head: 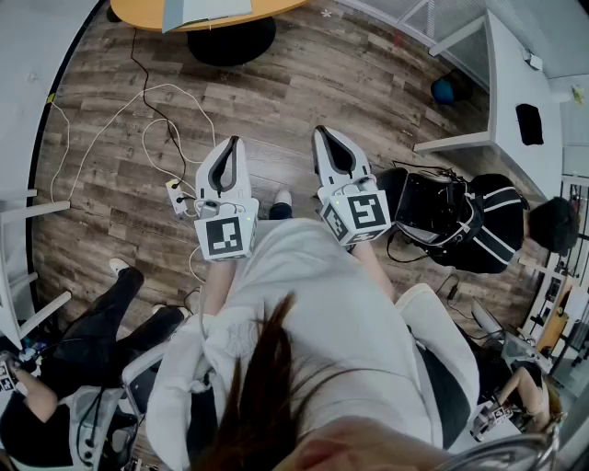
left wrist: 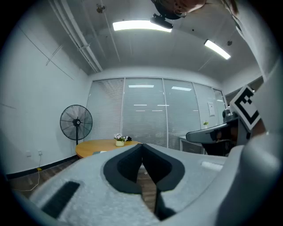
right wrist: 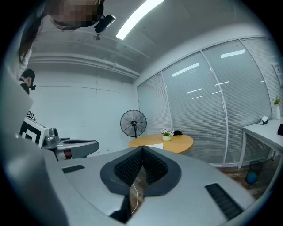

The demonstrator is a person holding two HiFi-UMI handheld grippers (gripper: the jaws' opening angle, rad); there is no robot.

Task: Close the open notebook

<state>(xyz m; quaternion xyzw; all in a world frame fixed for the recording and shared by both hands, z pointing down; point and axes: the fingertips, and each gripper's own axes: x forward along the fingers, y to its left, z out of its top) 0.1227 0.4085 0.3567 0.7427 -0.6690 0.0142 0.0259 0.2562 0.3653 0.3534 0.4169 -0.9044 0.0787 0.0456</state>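
A round wooden table (head: 147, 13) stands far ahead at the top of the head view. On it lies a flat grey-blue thing that looks like the open notebook (head: 204, 11); it shows as a pale patch (right wrist: 154, 137) in the right gripper view. Both grippers hang in the air over the wooden floor, well short of the table. My left gripper (head: 235, 140) is shut, its tips (left wrist: 142, 145) meeting with nothing between them. My right gripper (head: 320, 130) is also shut and empty, its tips (right wrist: 142, 148) touching.
White cables and a power strip (head: 175, 195) lie on the floor under the left gripper. A black bag (head: 442, 216) sits at the right, a white desk (head: 515, 83) beyond it. A seated person (head: 83, 340) is at the lower left. A standing fan (left wrist: 76, 123) is beside the table.
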